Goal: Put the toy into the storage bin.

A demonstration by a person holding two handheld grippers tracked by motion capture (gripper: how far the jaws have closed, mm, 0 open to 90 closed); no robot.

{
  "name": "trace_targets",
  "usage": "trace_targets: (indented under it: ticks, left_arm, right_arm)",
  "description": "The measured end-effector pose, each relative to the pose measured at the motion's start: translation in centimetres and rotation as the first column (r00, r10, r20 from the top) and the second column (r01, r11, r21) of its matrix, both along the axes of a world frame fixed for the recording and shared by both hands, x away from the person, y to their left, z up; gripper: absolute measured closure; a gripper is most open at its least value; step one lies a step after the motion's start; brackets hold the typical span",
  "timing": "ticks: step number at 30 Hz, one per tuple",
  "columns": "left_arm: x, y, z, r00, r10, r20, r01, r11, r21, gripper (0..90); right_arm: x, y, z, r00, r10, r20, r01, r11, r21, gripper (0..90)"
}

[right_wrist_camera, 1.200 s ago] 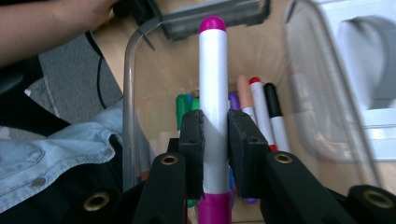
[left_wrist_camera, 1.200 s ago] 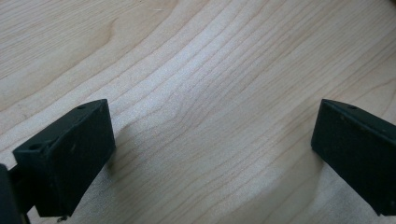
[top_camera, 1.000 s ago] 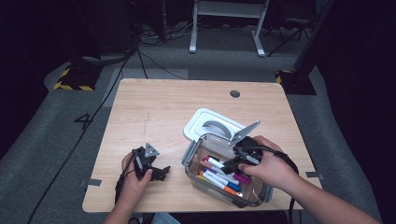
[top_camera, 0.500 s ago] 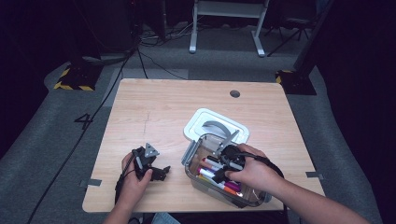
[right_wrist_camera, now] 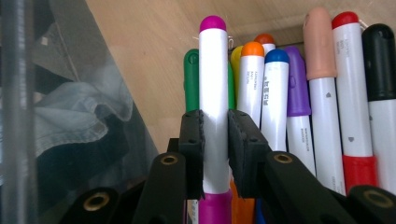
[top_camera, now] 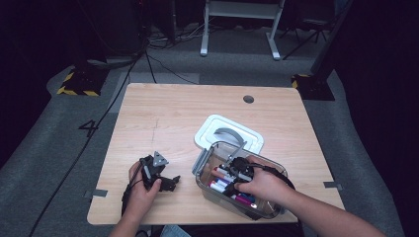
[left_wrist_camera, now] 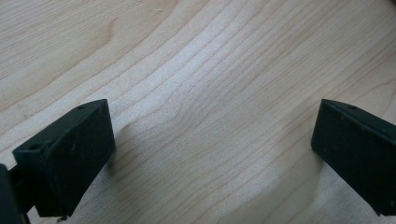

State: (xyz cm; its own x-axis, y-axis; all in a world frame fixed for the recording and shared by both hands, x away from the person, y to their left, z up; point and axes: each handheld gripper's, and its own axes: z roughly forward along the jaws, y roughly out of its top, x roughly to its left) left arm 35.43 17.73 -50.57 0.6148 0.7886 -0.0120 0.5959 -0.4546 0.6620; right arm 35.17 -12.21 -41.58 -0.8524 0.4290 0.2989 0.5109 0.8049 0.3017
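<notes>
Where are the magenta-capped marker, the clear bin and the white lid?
magenta-capped marker (right_wrist_camera: pixel 213 107), right gripper view, on its white barrel just above the jaws clamping it.
clear bin (top_camera: pixel 202 170), high view, on its near left wall.
white lid (top_camera: pixel 209 129), high view, on its left border, beside the bin.

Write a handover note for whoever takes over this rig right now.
Right tongs: shut on the white marker with magenta cap, inside the clear plastic box among the other coloured markers.
Left tongs: open, resting low over the bare wooden table.
White lid with grey handle: off, lying just behind the box.
Done: lid off, marker gripped.
Left: probably release this marker in the box, or lift it out; unclear which.
</notes>
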Motion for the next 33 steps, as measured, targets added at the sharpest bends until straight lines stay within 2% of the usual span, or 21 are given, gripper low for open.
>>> trace_targets:
  ticks: [13, 14, 15, 16, 19, 22, 24, 27, 33]
  left_arm:
    - [0.0, 0.0, 0.0, 1.0, 0.0, 0.0, 0.0, 1.0, 0.0, 0.0]
    - [0.0, 0.0, 0.0, 1.0, 0.0, 0.0, 0.0, 1.0, 0.0, 0.0]
    - [0.0, 0.0, 0.0, 1.0, 0.0, 0.0, 0.0, 1.0, 0.0, 0.0]
    - [0.0, 0.0, 0.0, 1.0, 0.0, 0.0, 0.0, 1.0, 0.0, 0.0]
    - [0.0, 0.0, 0.0, 1.0, 0.0, 0.0, 0.0, 1.0, 0.0, 0.0]
    - [0.0, 0.0, 0.0, 1.0, 0.0, 0.0, 0.0, 1.0, 0.0, 0.0]
    - [0.0, 0.0, 0.0, 1.0, 0.0, -0.001, 0.0, 1.0, -0.001, 0.0]
    - [0.1, 0.0, 0.0, 1.0, -0.004, -0.001, 0.004, 1.0, -0.001, 0.0]
    - [0.2, 0.0, 0.0, 1.0, -0.004, 0.003, 0.004, 1.0, 0.003, 0.0]
  right_arm:
    - [-0.1, 0.2, -1.2, 0.9985, 0.021, -0.051, -0.021, 0.9998, 0.002, 76.6]
    - [-0.1, 0.2, -1.3, 0.9983, 0.022, -0.055, -0.021, 0.9998, 0.005, 74.5]
    - [-0.1, 0.2, -1.4, 0.9985, 0.018, -0.052, -0.017, 0.9997, 0.018, 67.3]
    - [-0.1, 0.2, -1.4, 0.9991, 0.003, -0.043, -0.002, 0.9995, 0.031, 61.7]
    - [0.2, -0.1, -0.9, 1.0, -0.005, 0.002, 0.005, 0.9979, 0.065, 59.2]
    - [0.5, -0.6, 0.3, 0.9978, -0.025, 0.061, 0.019, 0.9953, 0.095, 56.8]
    - [0.6, -0.9, 1.0, 0.9964, -0.037, 0.077, 0.028, 0.9935, 0.11, 56.5]
    - [0.7, -1.4, 2.2, 0.9912, -0.049, 0.123, 0.032, 0.9902, 0.136, 55.2]
    - [0.6, -2.4, 4.4, 0.9802, -0.076, 0.183, 0.044, 0.9839, 0.173, 53.6]
